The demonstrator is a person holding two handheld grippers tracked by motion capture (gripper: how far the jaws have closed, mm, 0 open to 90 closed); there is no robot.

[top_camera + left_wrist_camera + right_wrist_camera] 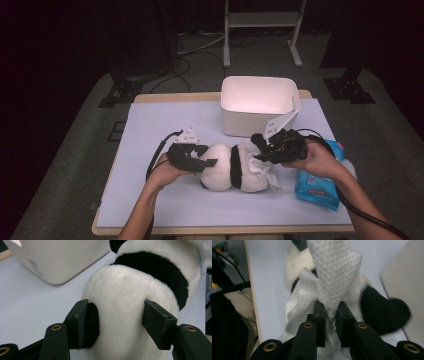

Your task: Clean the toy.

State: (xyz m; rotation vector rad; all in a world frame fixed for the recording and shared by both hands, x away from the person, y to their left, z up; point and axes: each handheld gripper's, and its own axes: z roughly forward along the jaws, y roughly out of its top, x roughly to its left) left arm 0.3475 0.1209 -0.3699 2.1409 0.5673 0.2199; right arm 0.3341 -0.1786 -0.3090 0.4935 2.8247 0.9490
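A black-and-white panda plush lies on its side in the middle of the white table. My left gripper grips its rounded white end from the left. In the left gripper view, the jaws of this gripper press into the plush from both sides, one against a small black patch. My right gripper reaches in from the right, shut on a white textured wipe. In the right gripper view that gripper pinches the wipe, which drapes over the plush.
A white open box stands just behind the plush; its wall is close in the left gripper view. A blue wipes pack lies at the table's right edge under the right forearm. The near table edge borders the right gripper view.
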